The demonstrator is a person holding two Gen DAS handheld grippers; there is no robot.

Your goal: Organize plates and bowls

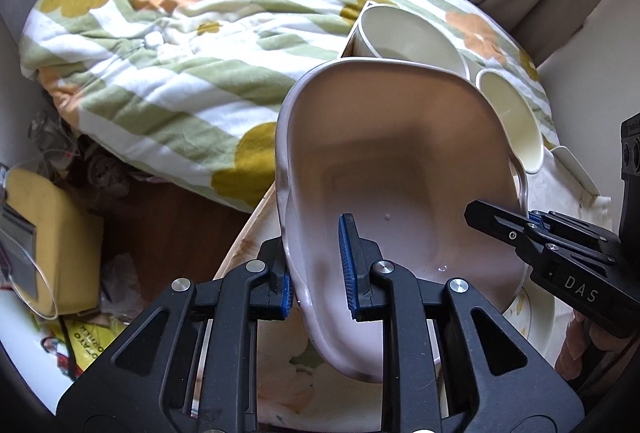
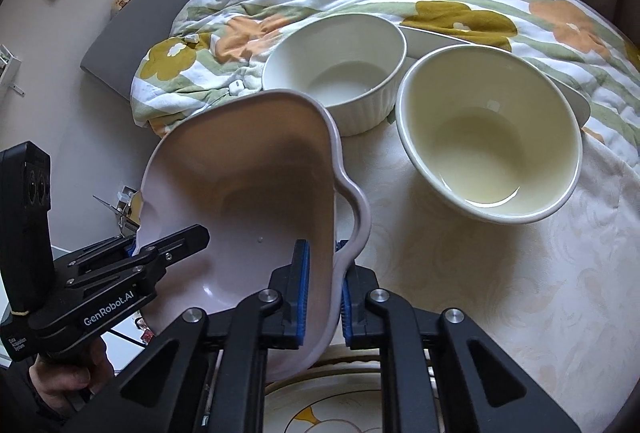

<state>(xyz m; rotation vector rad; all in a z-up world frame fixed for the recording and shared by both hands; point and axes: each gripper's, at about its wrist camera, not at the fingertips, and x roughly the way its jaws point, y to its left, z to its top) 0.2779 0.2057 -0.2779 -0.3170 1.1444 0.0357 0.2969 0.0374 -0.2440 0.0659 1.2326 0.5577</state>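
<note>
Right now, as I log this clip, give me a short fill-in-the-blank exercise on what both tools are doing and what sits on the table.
1. The left tool and the right tool are both shut on the rim of the same ____ dish.
2. Behind that dish stand ____ empty bowls: a ribbed white bowl and a cream bowl.
3. The plate directly below the held dish bears a ____ pattern.

Missing words: pink; two; floral
</note>
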